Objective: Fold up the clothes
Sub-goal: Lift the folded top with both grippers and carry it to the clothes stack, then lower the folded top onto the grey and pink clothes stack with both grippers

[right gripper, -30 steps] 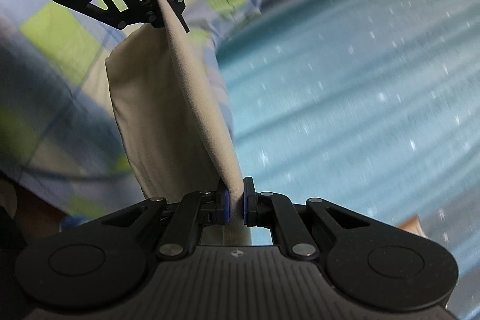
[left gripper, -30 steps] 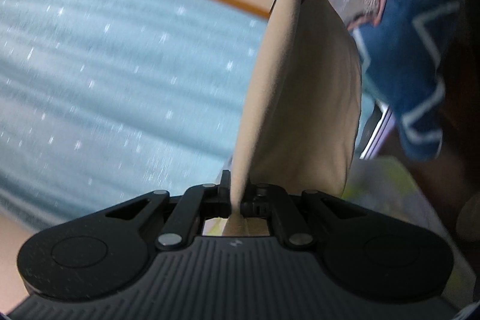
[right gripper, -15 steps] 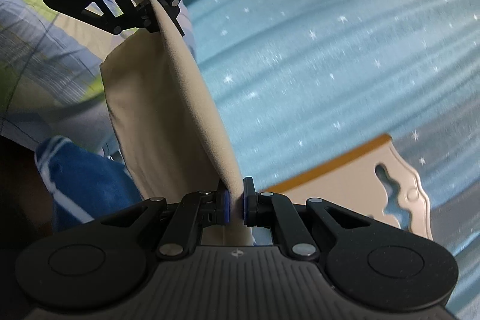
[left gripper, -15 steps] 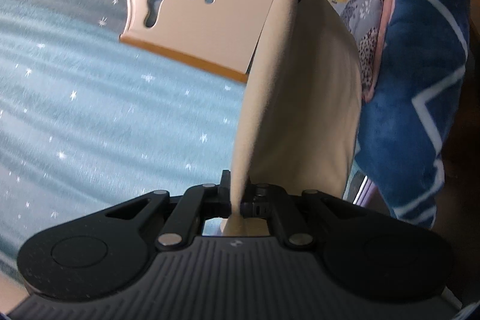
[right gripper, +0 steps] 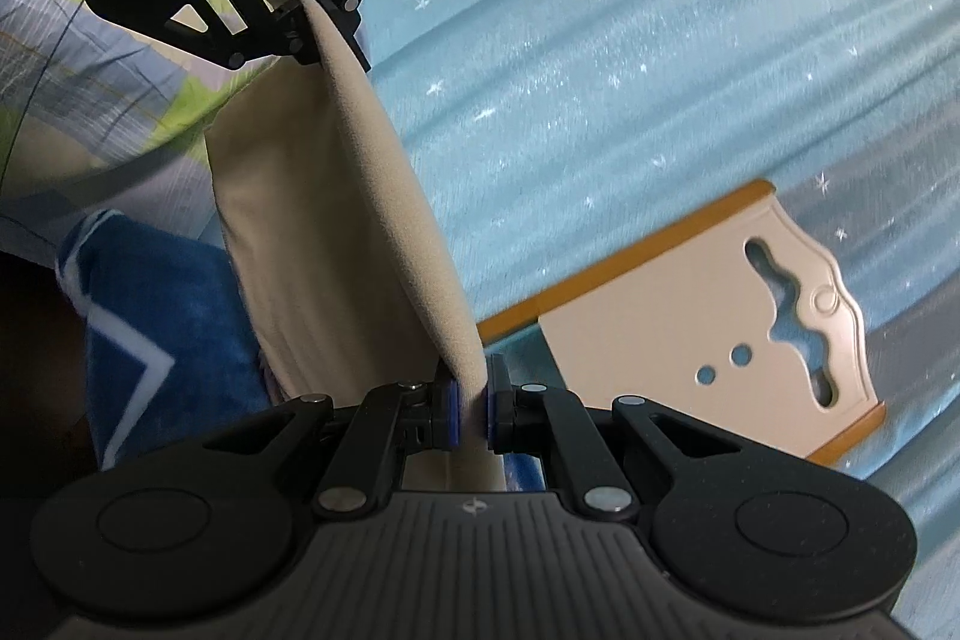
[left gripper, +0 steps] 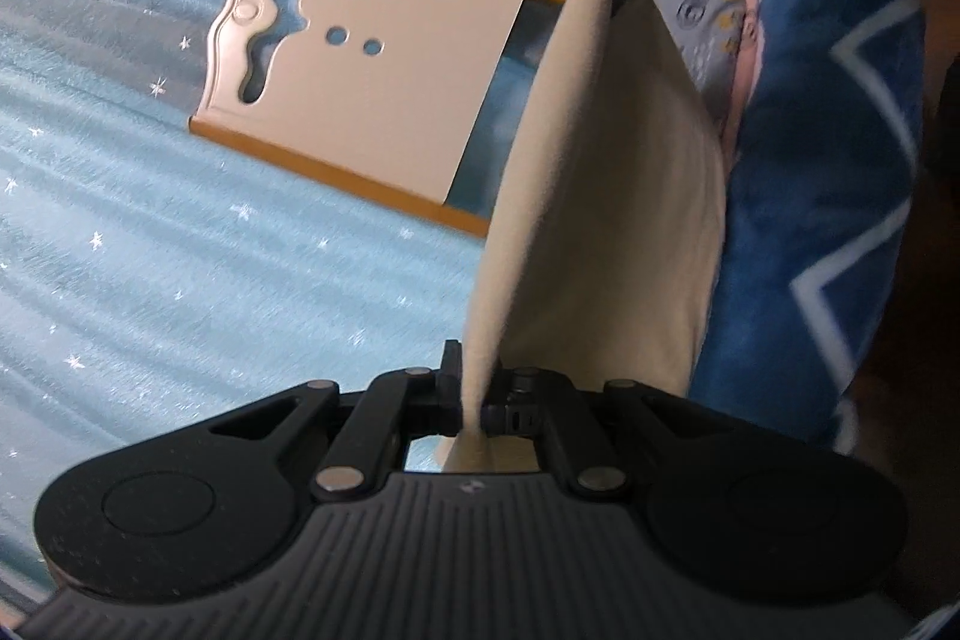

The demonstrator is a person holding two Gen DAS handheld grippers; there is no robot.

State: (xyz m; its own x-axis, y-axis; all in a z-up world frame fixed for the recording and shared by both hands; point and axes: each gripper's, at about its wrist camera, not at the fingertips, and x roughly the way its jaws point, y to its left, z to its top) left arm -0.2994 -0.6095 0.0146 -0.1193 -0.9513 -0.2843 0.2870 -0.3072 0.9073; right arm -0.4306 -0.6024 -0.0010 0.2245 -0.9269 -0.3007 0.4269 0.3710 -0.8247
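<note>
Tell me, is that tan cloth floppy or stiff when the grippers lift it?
Probably floppy: the tan cloth sags in a soft curve between the left gripper and right gripper. Likely light, since small pinches hold it.

We appear to be in a home bedroom: a pale blue star-speckled bedspread (left gripper: 180,244) covers the surface, with a blue zigzag-patterned fleece blanket (left gripper: 828,196) and a green-and-blue checked quilt (right gripper: 90,40) heaped beside it.

A cream board (left gripper: 372,64) with orange edges lies on the starry blue bedspread (left gripper: 150,250); beside it, a blue zigzag blanket (left gripper: 828,196) and checked quilt (right gripper: 90,58).
</note>
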